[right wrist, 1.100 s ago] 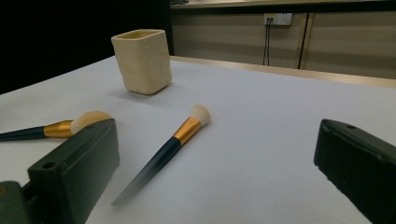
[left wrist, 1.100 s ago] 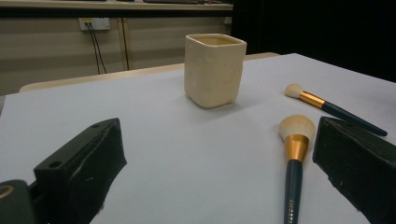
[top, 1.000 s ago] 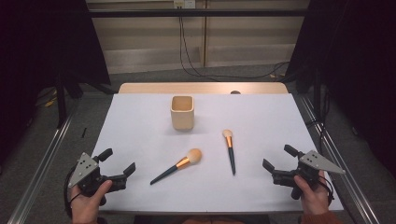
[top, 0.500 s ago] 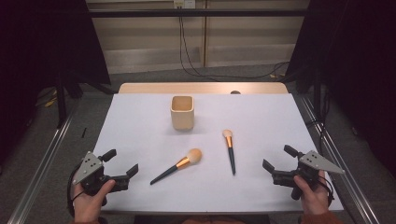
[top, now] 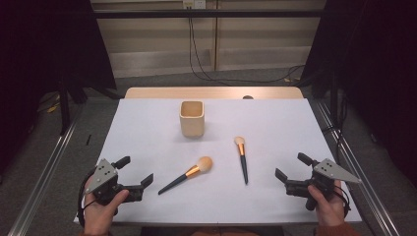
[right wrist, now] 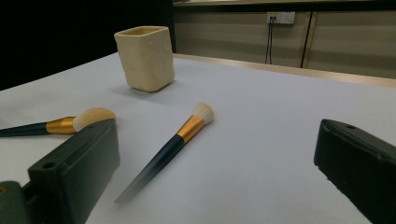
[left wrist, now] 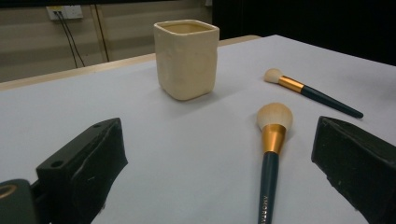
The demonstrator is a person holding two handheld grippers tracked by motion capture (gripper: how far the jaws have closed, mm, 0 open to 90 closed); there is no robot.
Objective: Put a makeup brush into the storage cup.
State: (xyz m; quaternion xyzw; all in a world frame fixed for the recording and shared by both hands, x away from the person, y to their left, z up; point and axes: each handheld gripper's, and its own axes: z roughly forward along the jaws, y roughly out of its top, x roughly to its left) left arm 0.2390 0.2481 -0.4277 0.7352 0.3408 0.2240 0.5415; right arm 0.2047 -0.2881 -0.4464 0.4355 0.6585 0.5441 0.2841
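A cream square cup (top: 192,118) (left wrist: 187,58) (right wrist: 145,57) stands upright on the white table (top: 147,132), back of centre. Two makeup brushes with dark handles and gold ferrules lie in front of it. The big round-headed brush (top: 187,173) (left wrist: 273,140) (right wrist: 56,124) lies left of centre, the slimmer brush (top: 241,157) (left wrist: 308,91) (right wrist: 175,140) right of it. My left gripper (top: 134,174) (left wrist: 219,172) is open at the front left corner, facing the big brush. Open too, my right gripper (top: 291,167) (right wrist: 219,177) rests at the front right, nothing between its jaws.
A wooden strip (top: 211,92) edges the table's far side. Metal rails (top: 44,172) run along both sides of the table. Cables (top: 206,59) hang down the back wall and trail on the floor.
My left gripper has shifted slightly right and forward toward the big brush. The right gripper, the cup and both brushes have stayed put.
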